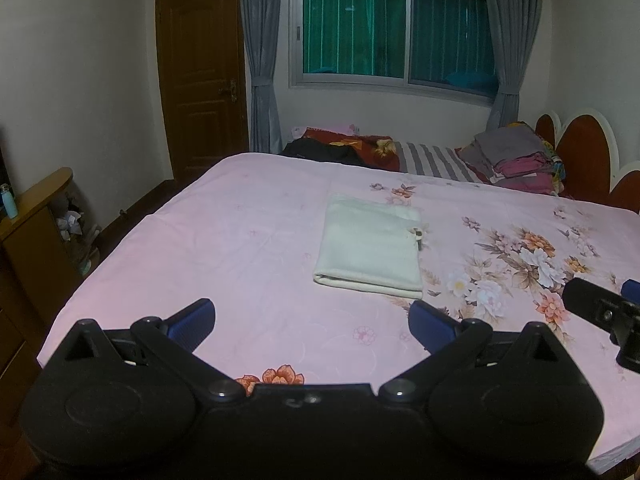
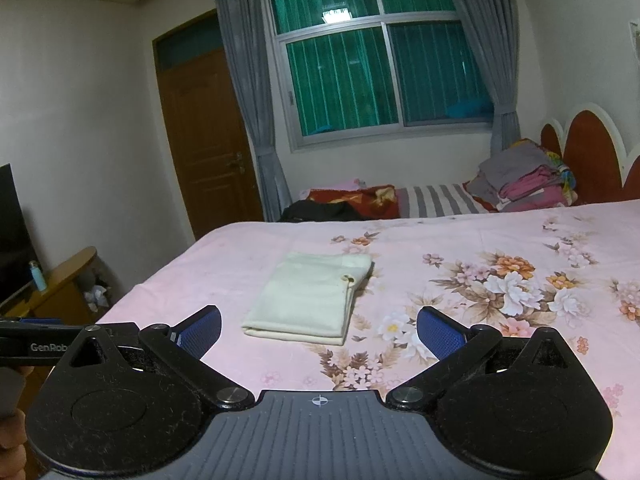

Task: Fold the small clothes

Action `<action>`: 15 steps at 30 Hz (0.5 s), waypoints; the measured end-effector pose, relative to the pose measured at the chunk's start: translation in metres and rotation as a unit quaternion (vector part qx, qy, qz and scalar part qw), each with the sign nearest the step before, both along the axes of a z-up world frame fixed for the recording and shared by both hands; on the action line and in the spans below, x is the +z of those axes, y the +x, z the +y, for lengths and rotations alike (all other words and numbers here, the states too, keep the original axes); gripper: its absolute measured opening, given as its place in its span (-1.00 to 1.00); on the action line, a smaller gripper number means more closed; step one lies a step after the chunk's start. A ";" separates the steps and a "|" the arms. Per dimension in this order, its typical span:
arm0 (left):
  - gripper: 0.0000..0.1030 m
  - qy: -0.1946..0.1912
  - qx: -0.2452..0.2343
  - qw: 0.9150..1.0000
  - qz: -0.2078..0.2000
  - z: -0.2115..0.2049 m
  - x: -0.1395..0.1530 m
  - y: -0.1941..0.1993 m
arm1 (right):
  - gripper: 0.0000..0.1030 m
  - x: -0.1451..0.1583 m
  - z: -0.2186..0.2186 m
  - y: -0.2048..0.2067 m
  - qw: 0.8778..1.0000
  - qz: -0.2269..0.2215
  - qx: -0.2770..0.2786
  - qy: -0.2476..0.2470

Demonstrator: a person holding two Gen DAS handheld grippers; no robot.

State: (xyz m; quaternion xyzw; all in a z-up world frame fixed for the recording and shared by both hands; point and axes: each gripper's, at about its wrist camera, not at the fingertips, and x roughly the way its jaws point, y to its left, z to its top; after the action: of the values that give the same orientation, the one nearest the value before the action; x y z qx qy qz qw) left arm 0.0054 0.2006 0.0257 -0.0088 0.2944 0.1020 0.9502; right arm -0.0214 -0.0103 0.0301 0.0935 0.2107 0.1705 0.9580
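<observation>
Folded cream garment [image 1: 370,244] lies flat on the pink floral bedsheet [image 1: 240,240], ahead of both claws and touched by neither. Nearest the left wrist camera, the left gripper [image 1: 312,322] has its blue-padded fingers [image 1: 192,320] spread wide with nothing between them, hovering over the sheet's near edge; the garment's thick folded edge sits at about 12 o'clock, just beyond the fingertips. The right gripper [image 2: 319,326] is likewise spread wide and empty, and from its own camera the garment [image 2: 312,300] lies at about 12 o'clock, slightly toward 11, close past the tips. A small tag or toggle shows on the garment's right side. In the left wrist view part of the right gripper shows at 3 o'clock. Farther off, at about 1 o'clock, a stack of folded clothes [image 1: 516,156] rests near the red headboard [image 1: 580,156]. Beyond, a wooden door [image 1: 200,80] stands at 11 o'clock and a curtained window [image 1: 396,28] at 12.
</observation>
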 end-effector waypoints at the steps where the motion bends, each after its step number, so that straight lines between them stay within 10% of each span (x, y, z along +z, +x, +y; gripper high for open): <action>1: 0.99 0.000 0.000 1.000 0.000 0.000 0.000 0.000 | 0.99 0.000 0.000 0.000 1.000 0.000 0.001 0.000; 15: 0.99 -0.004 0.002 1.000 0.009 0.008 -0.004 0.006 | 0.99 -0.004 0.009 0.006 1.000 0.007 0.005 -0.002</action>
State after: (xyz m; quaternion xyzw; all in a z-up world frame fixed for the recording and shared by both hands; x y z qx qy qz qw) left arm 0.0112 0.2083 0.0215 -0.0122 0.3031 0.1024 0.9474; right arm -0.0156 -0.0014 0.0258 0.0918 0.2181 0.1744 0.9558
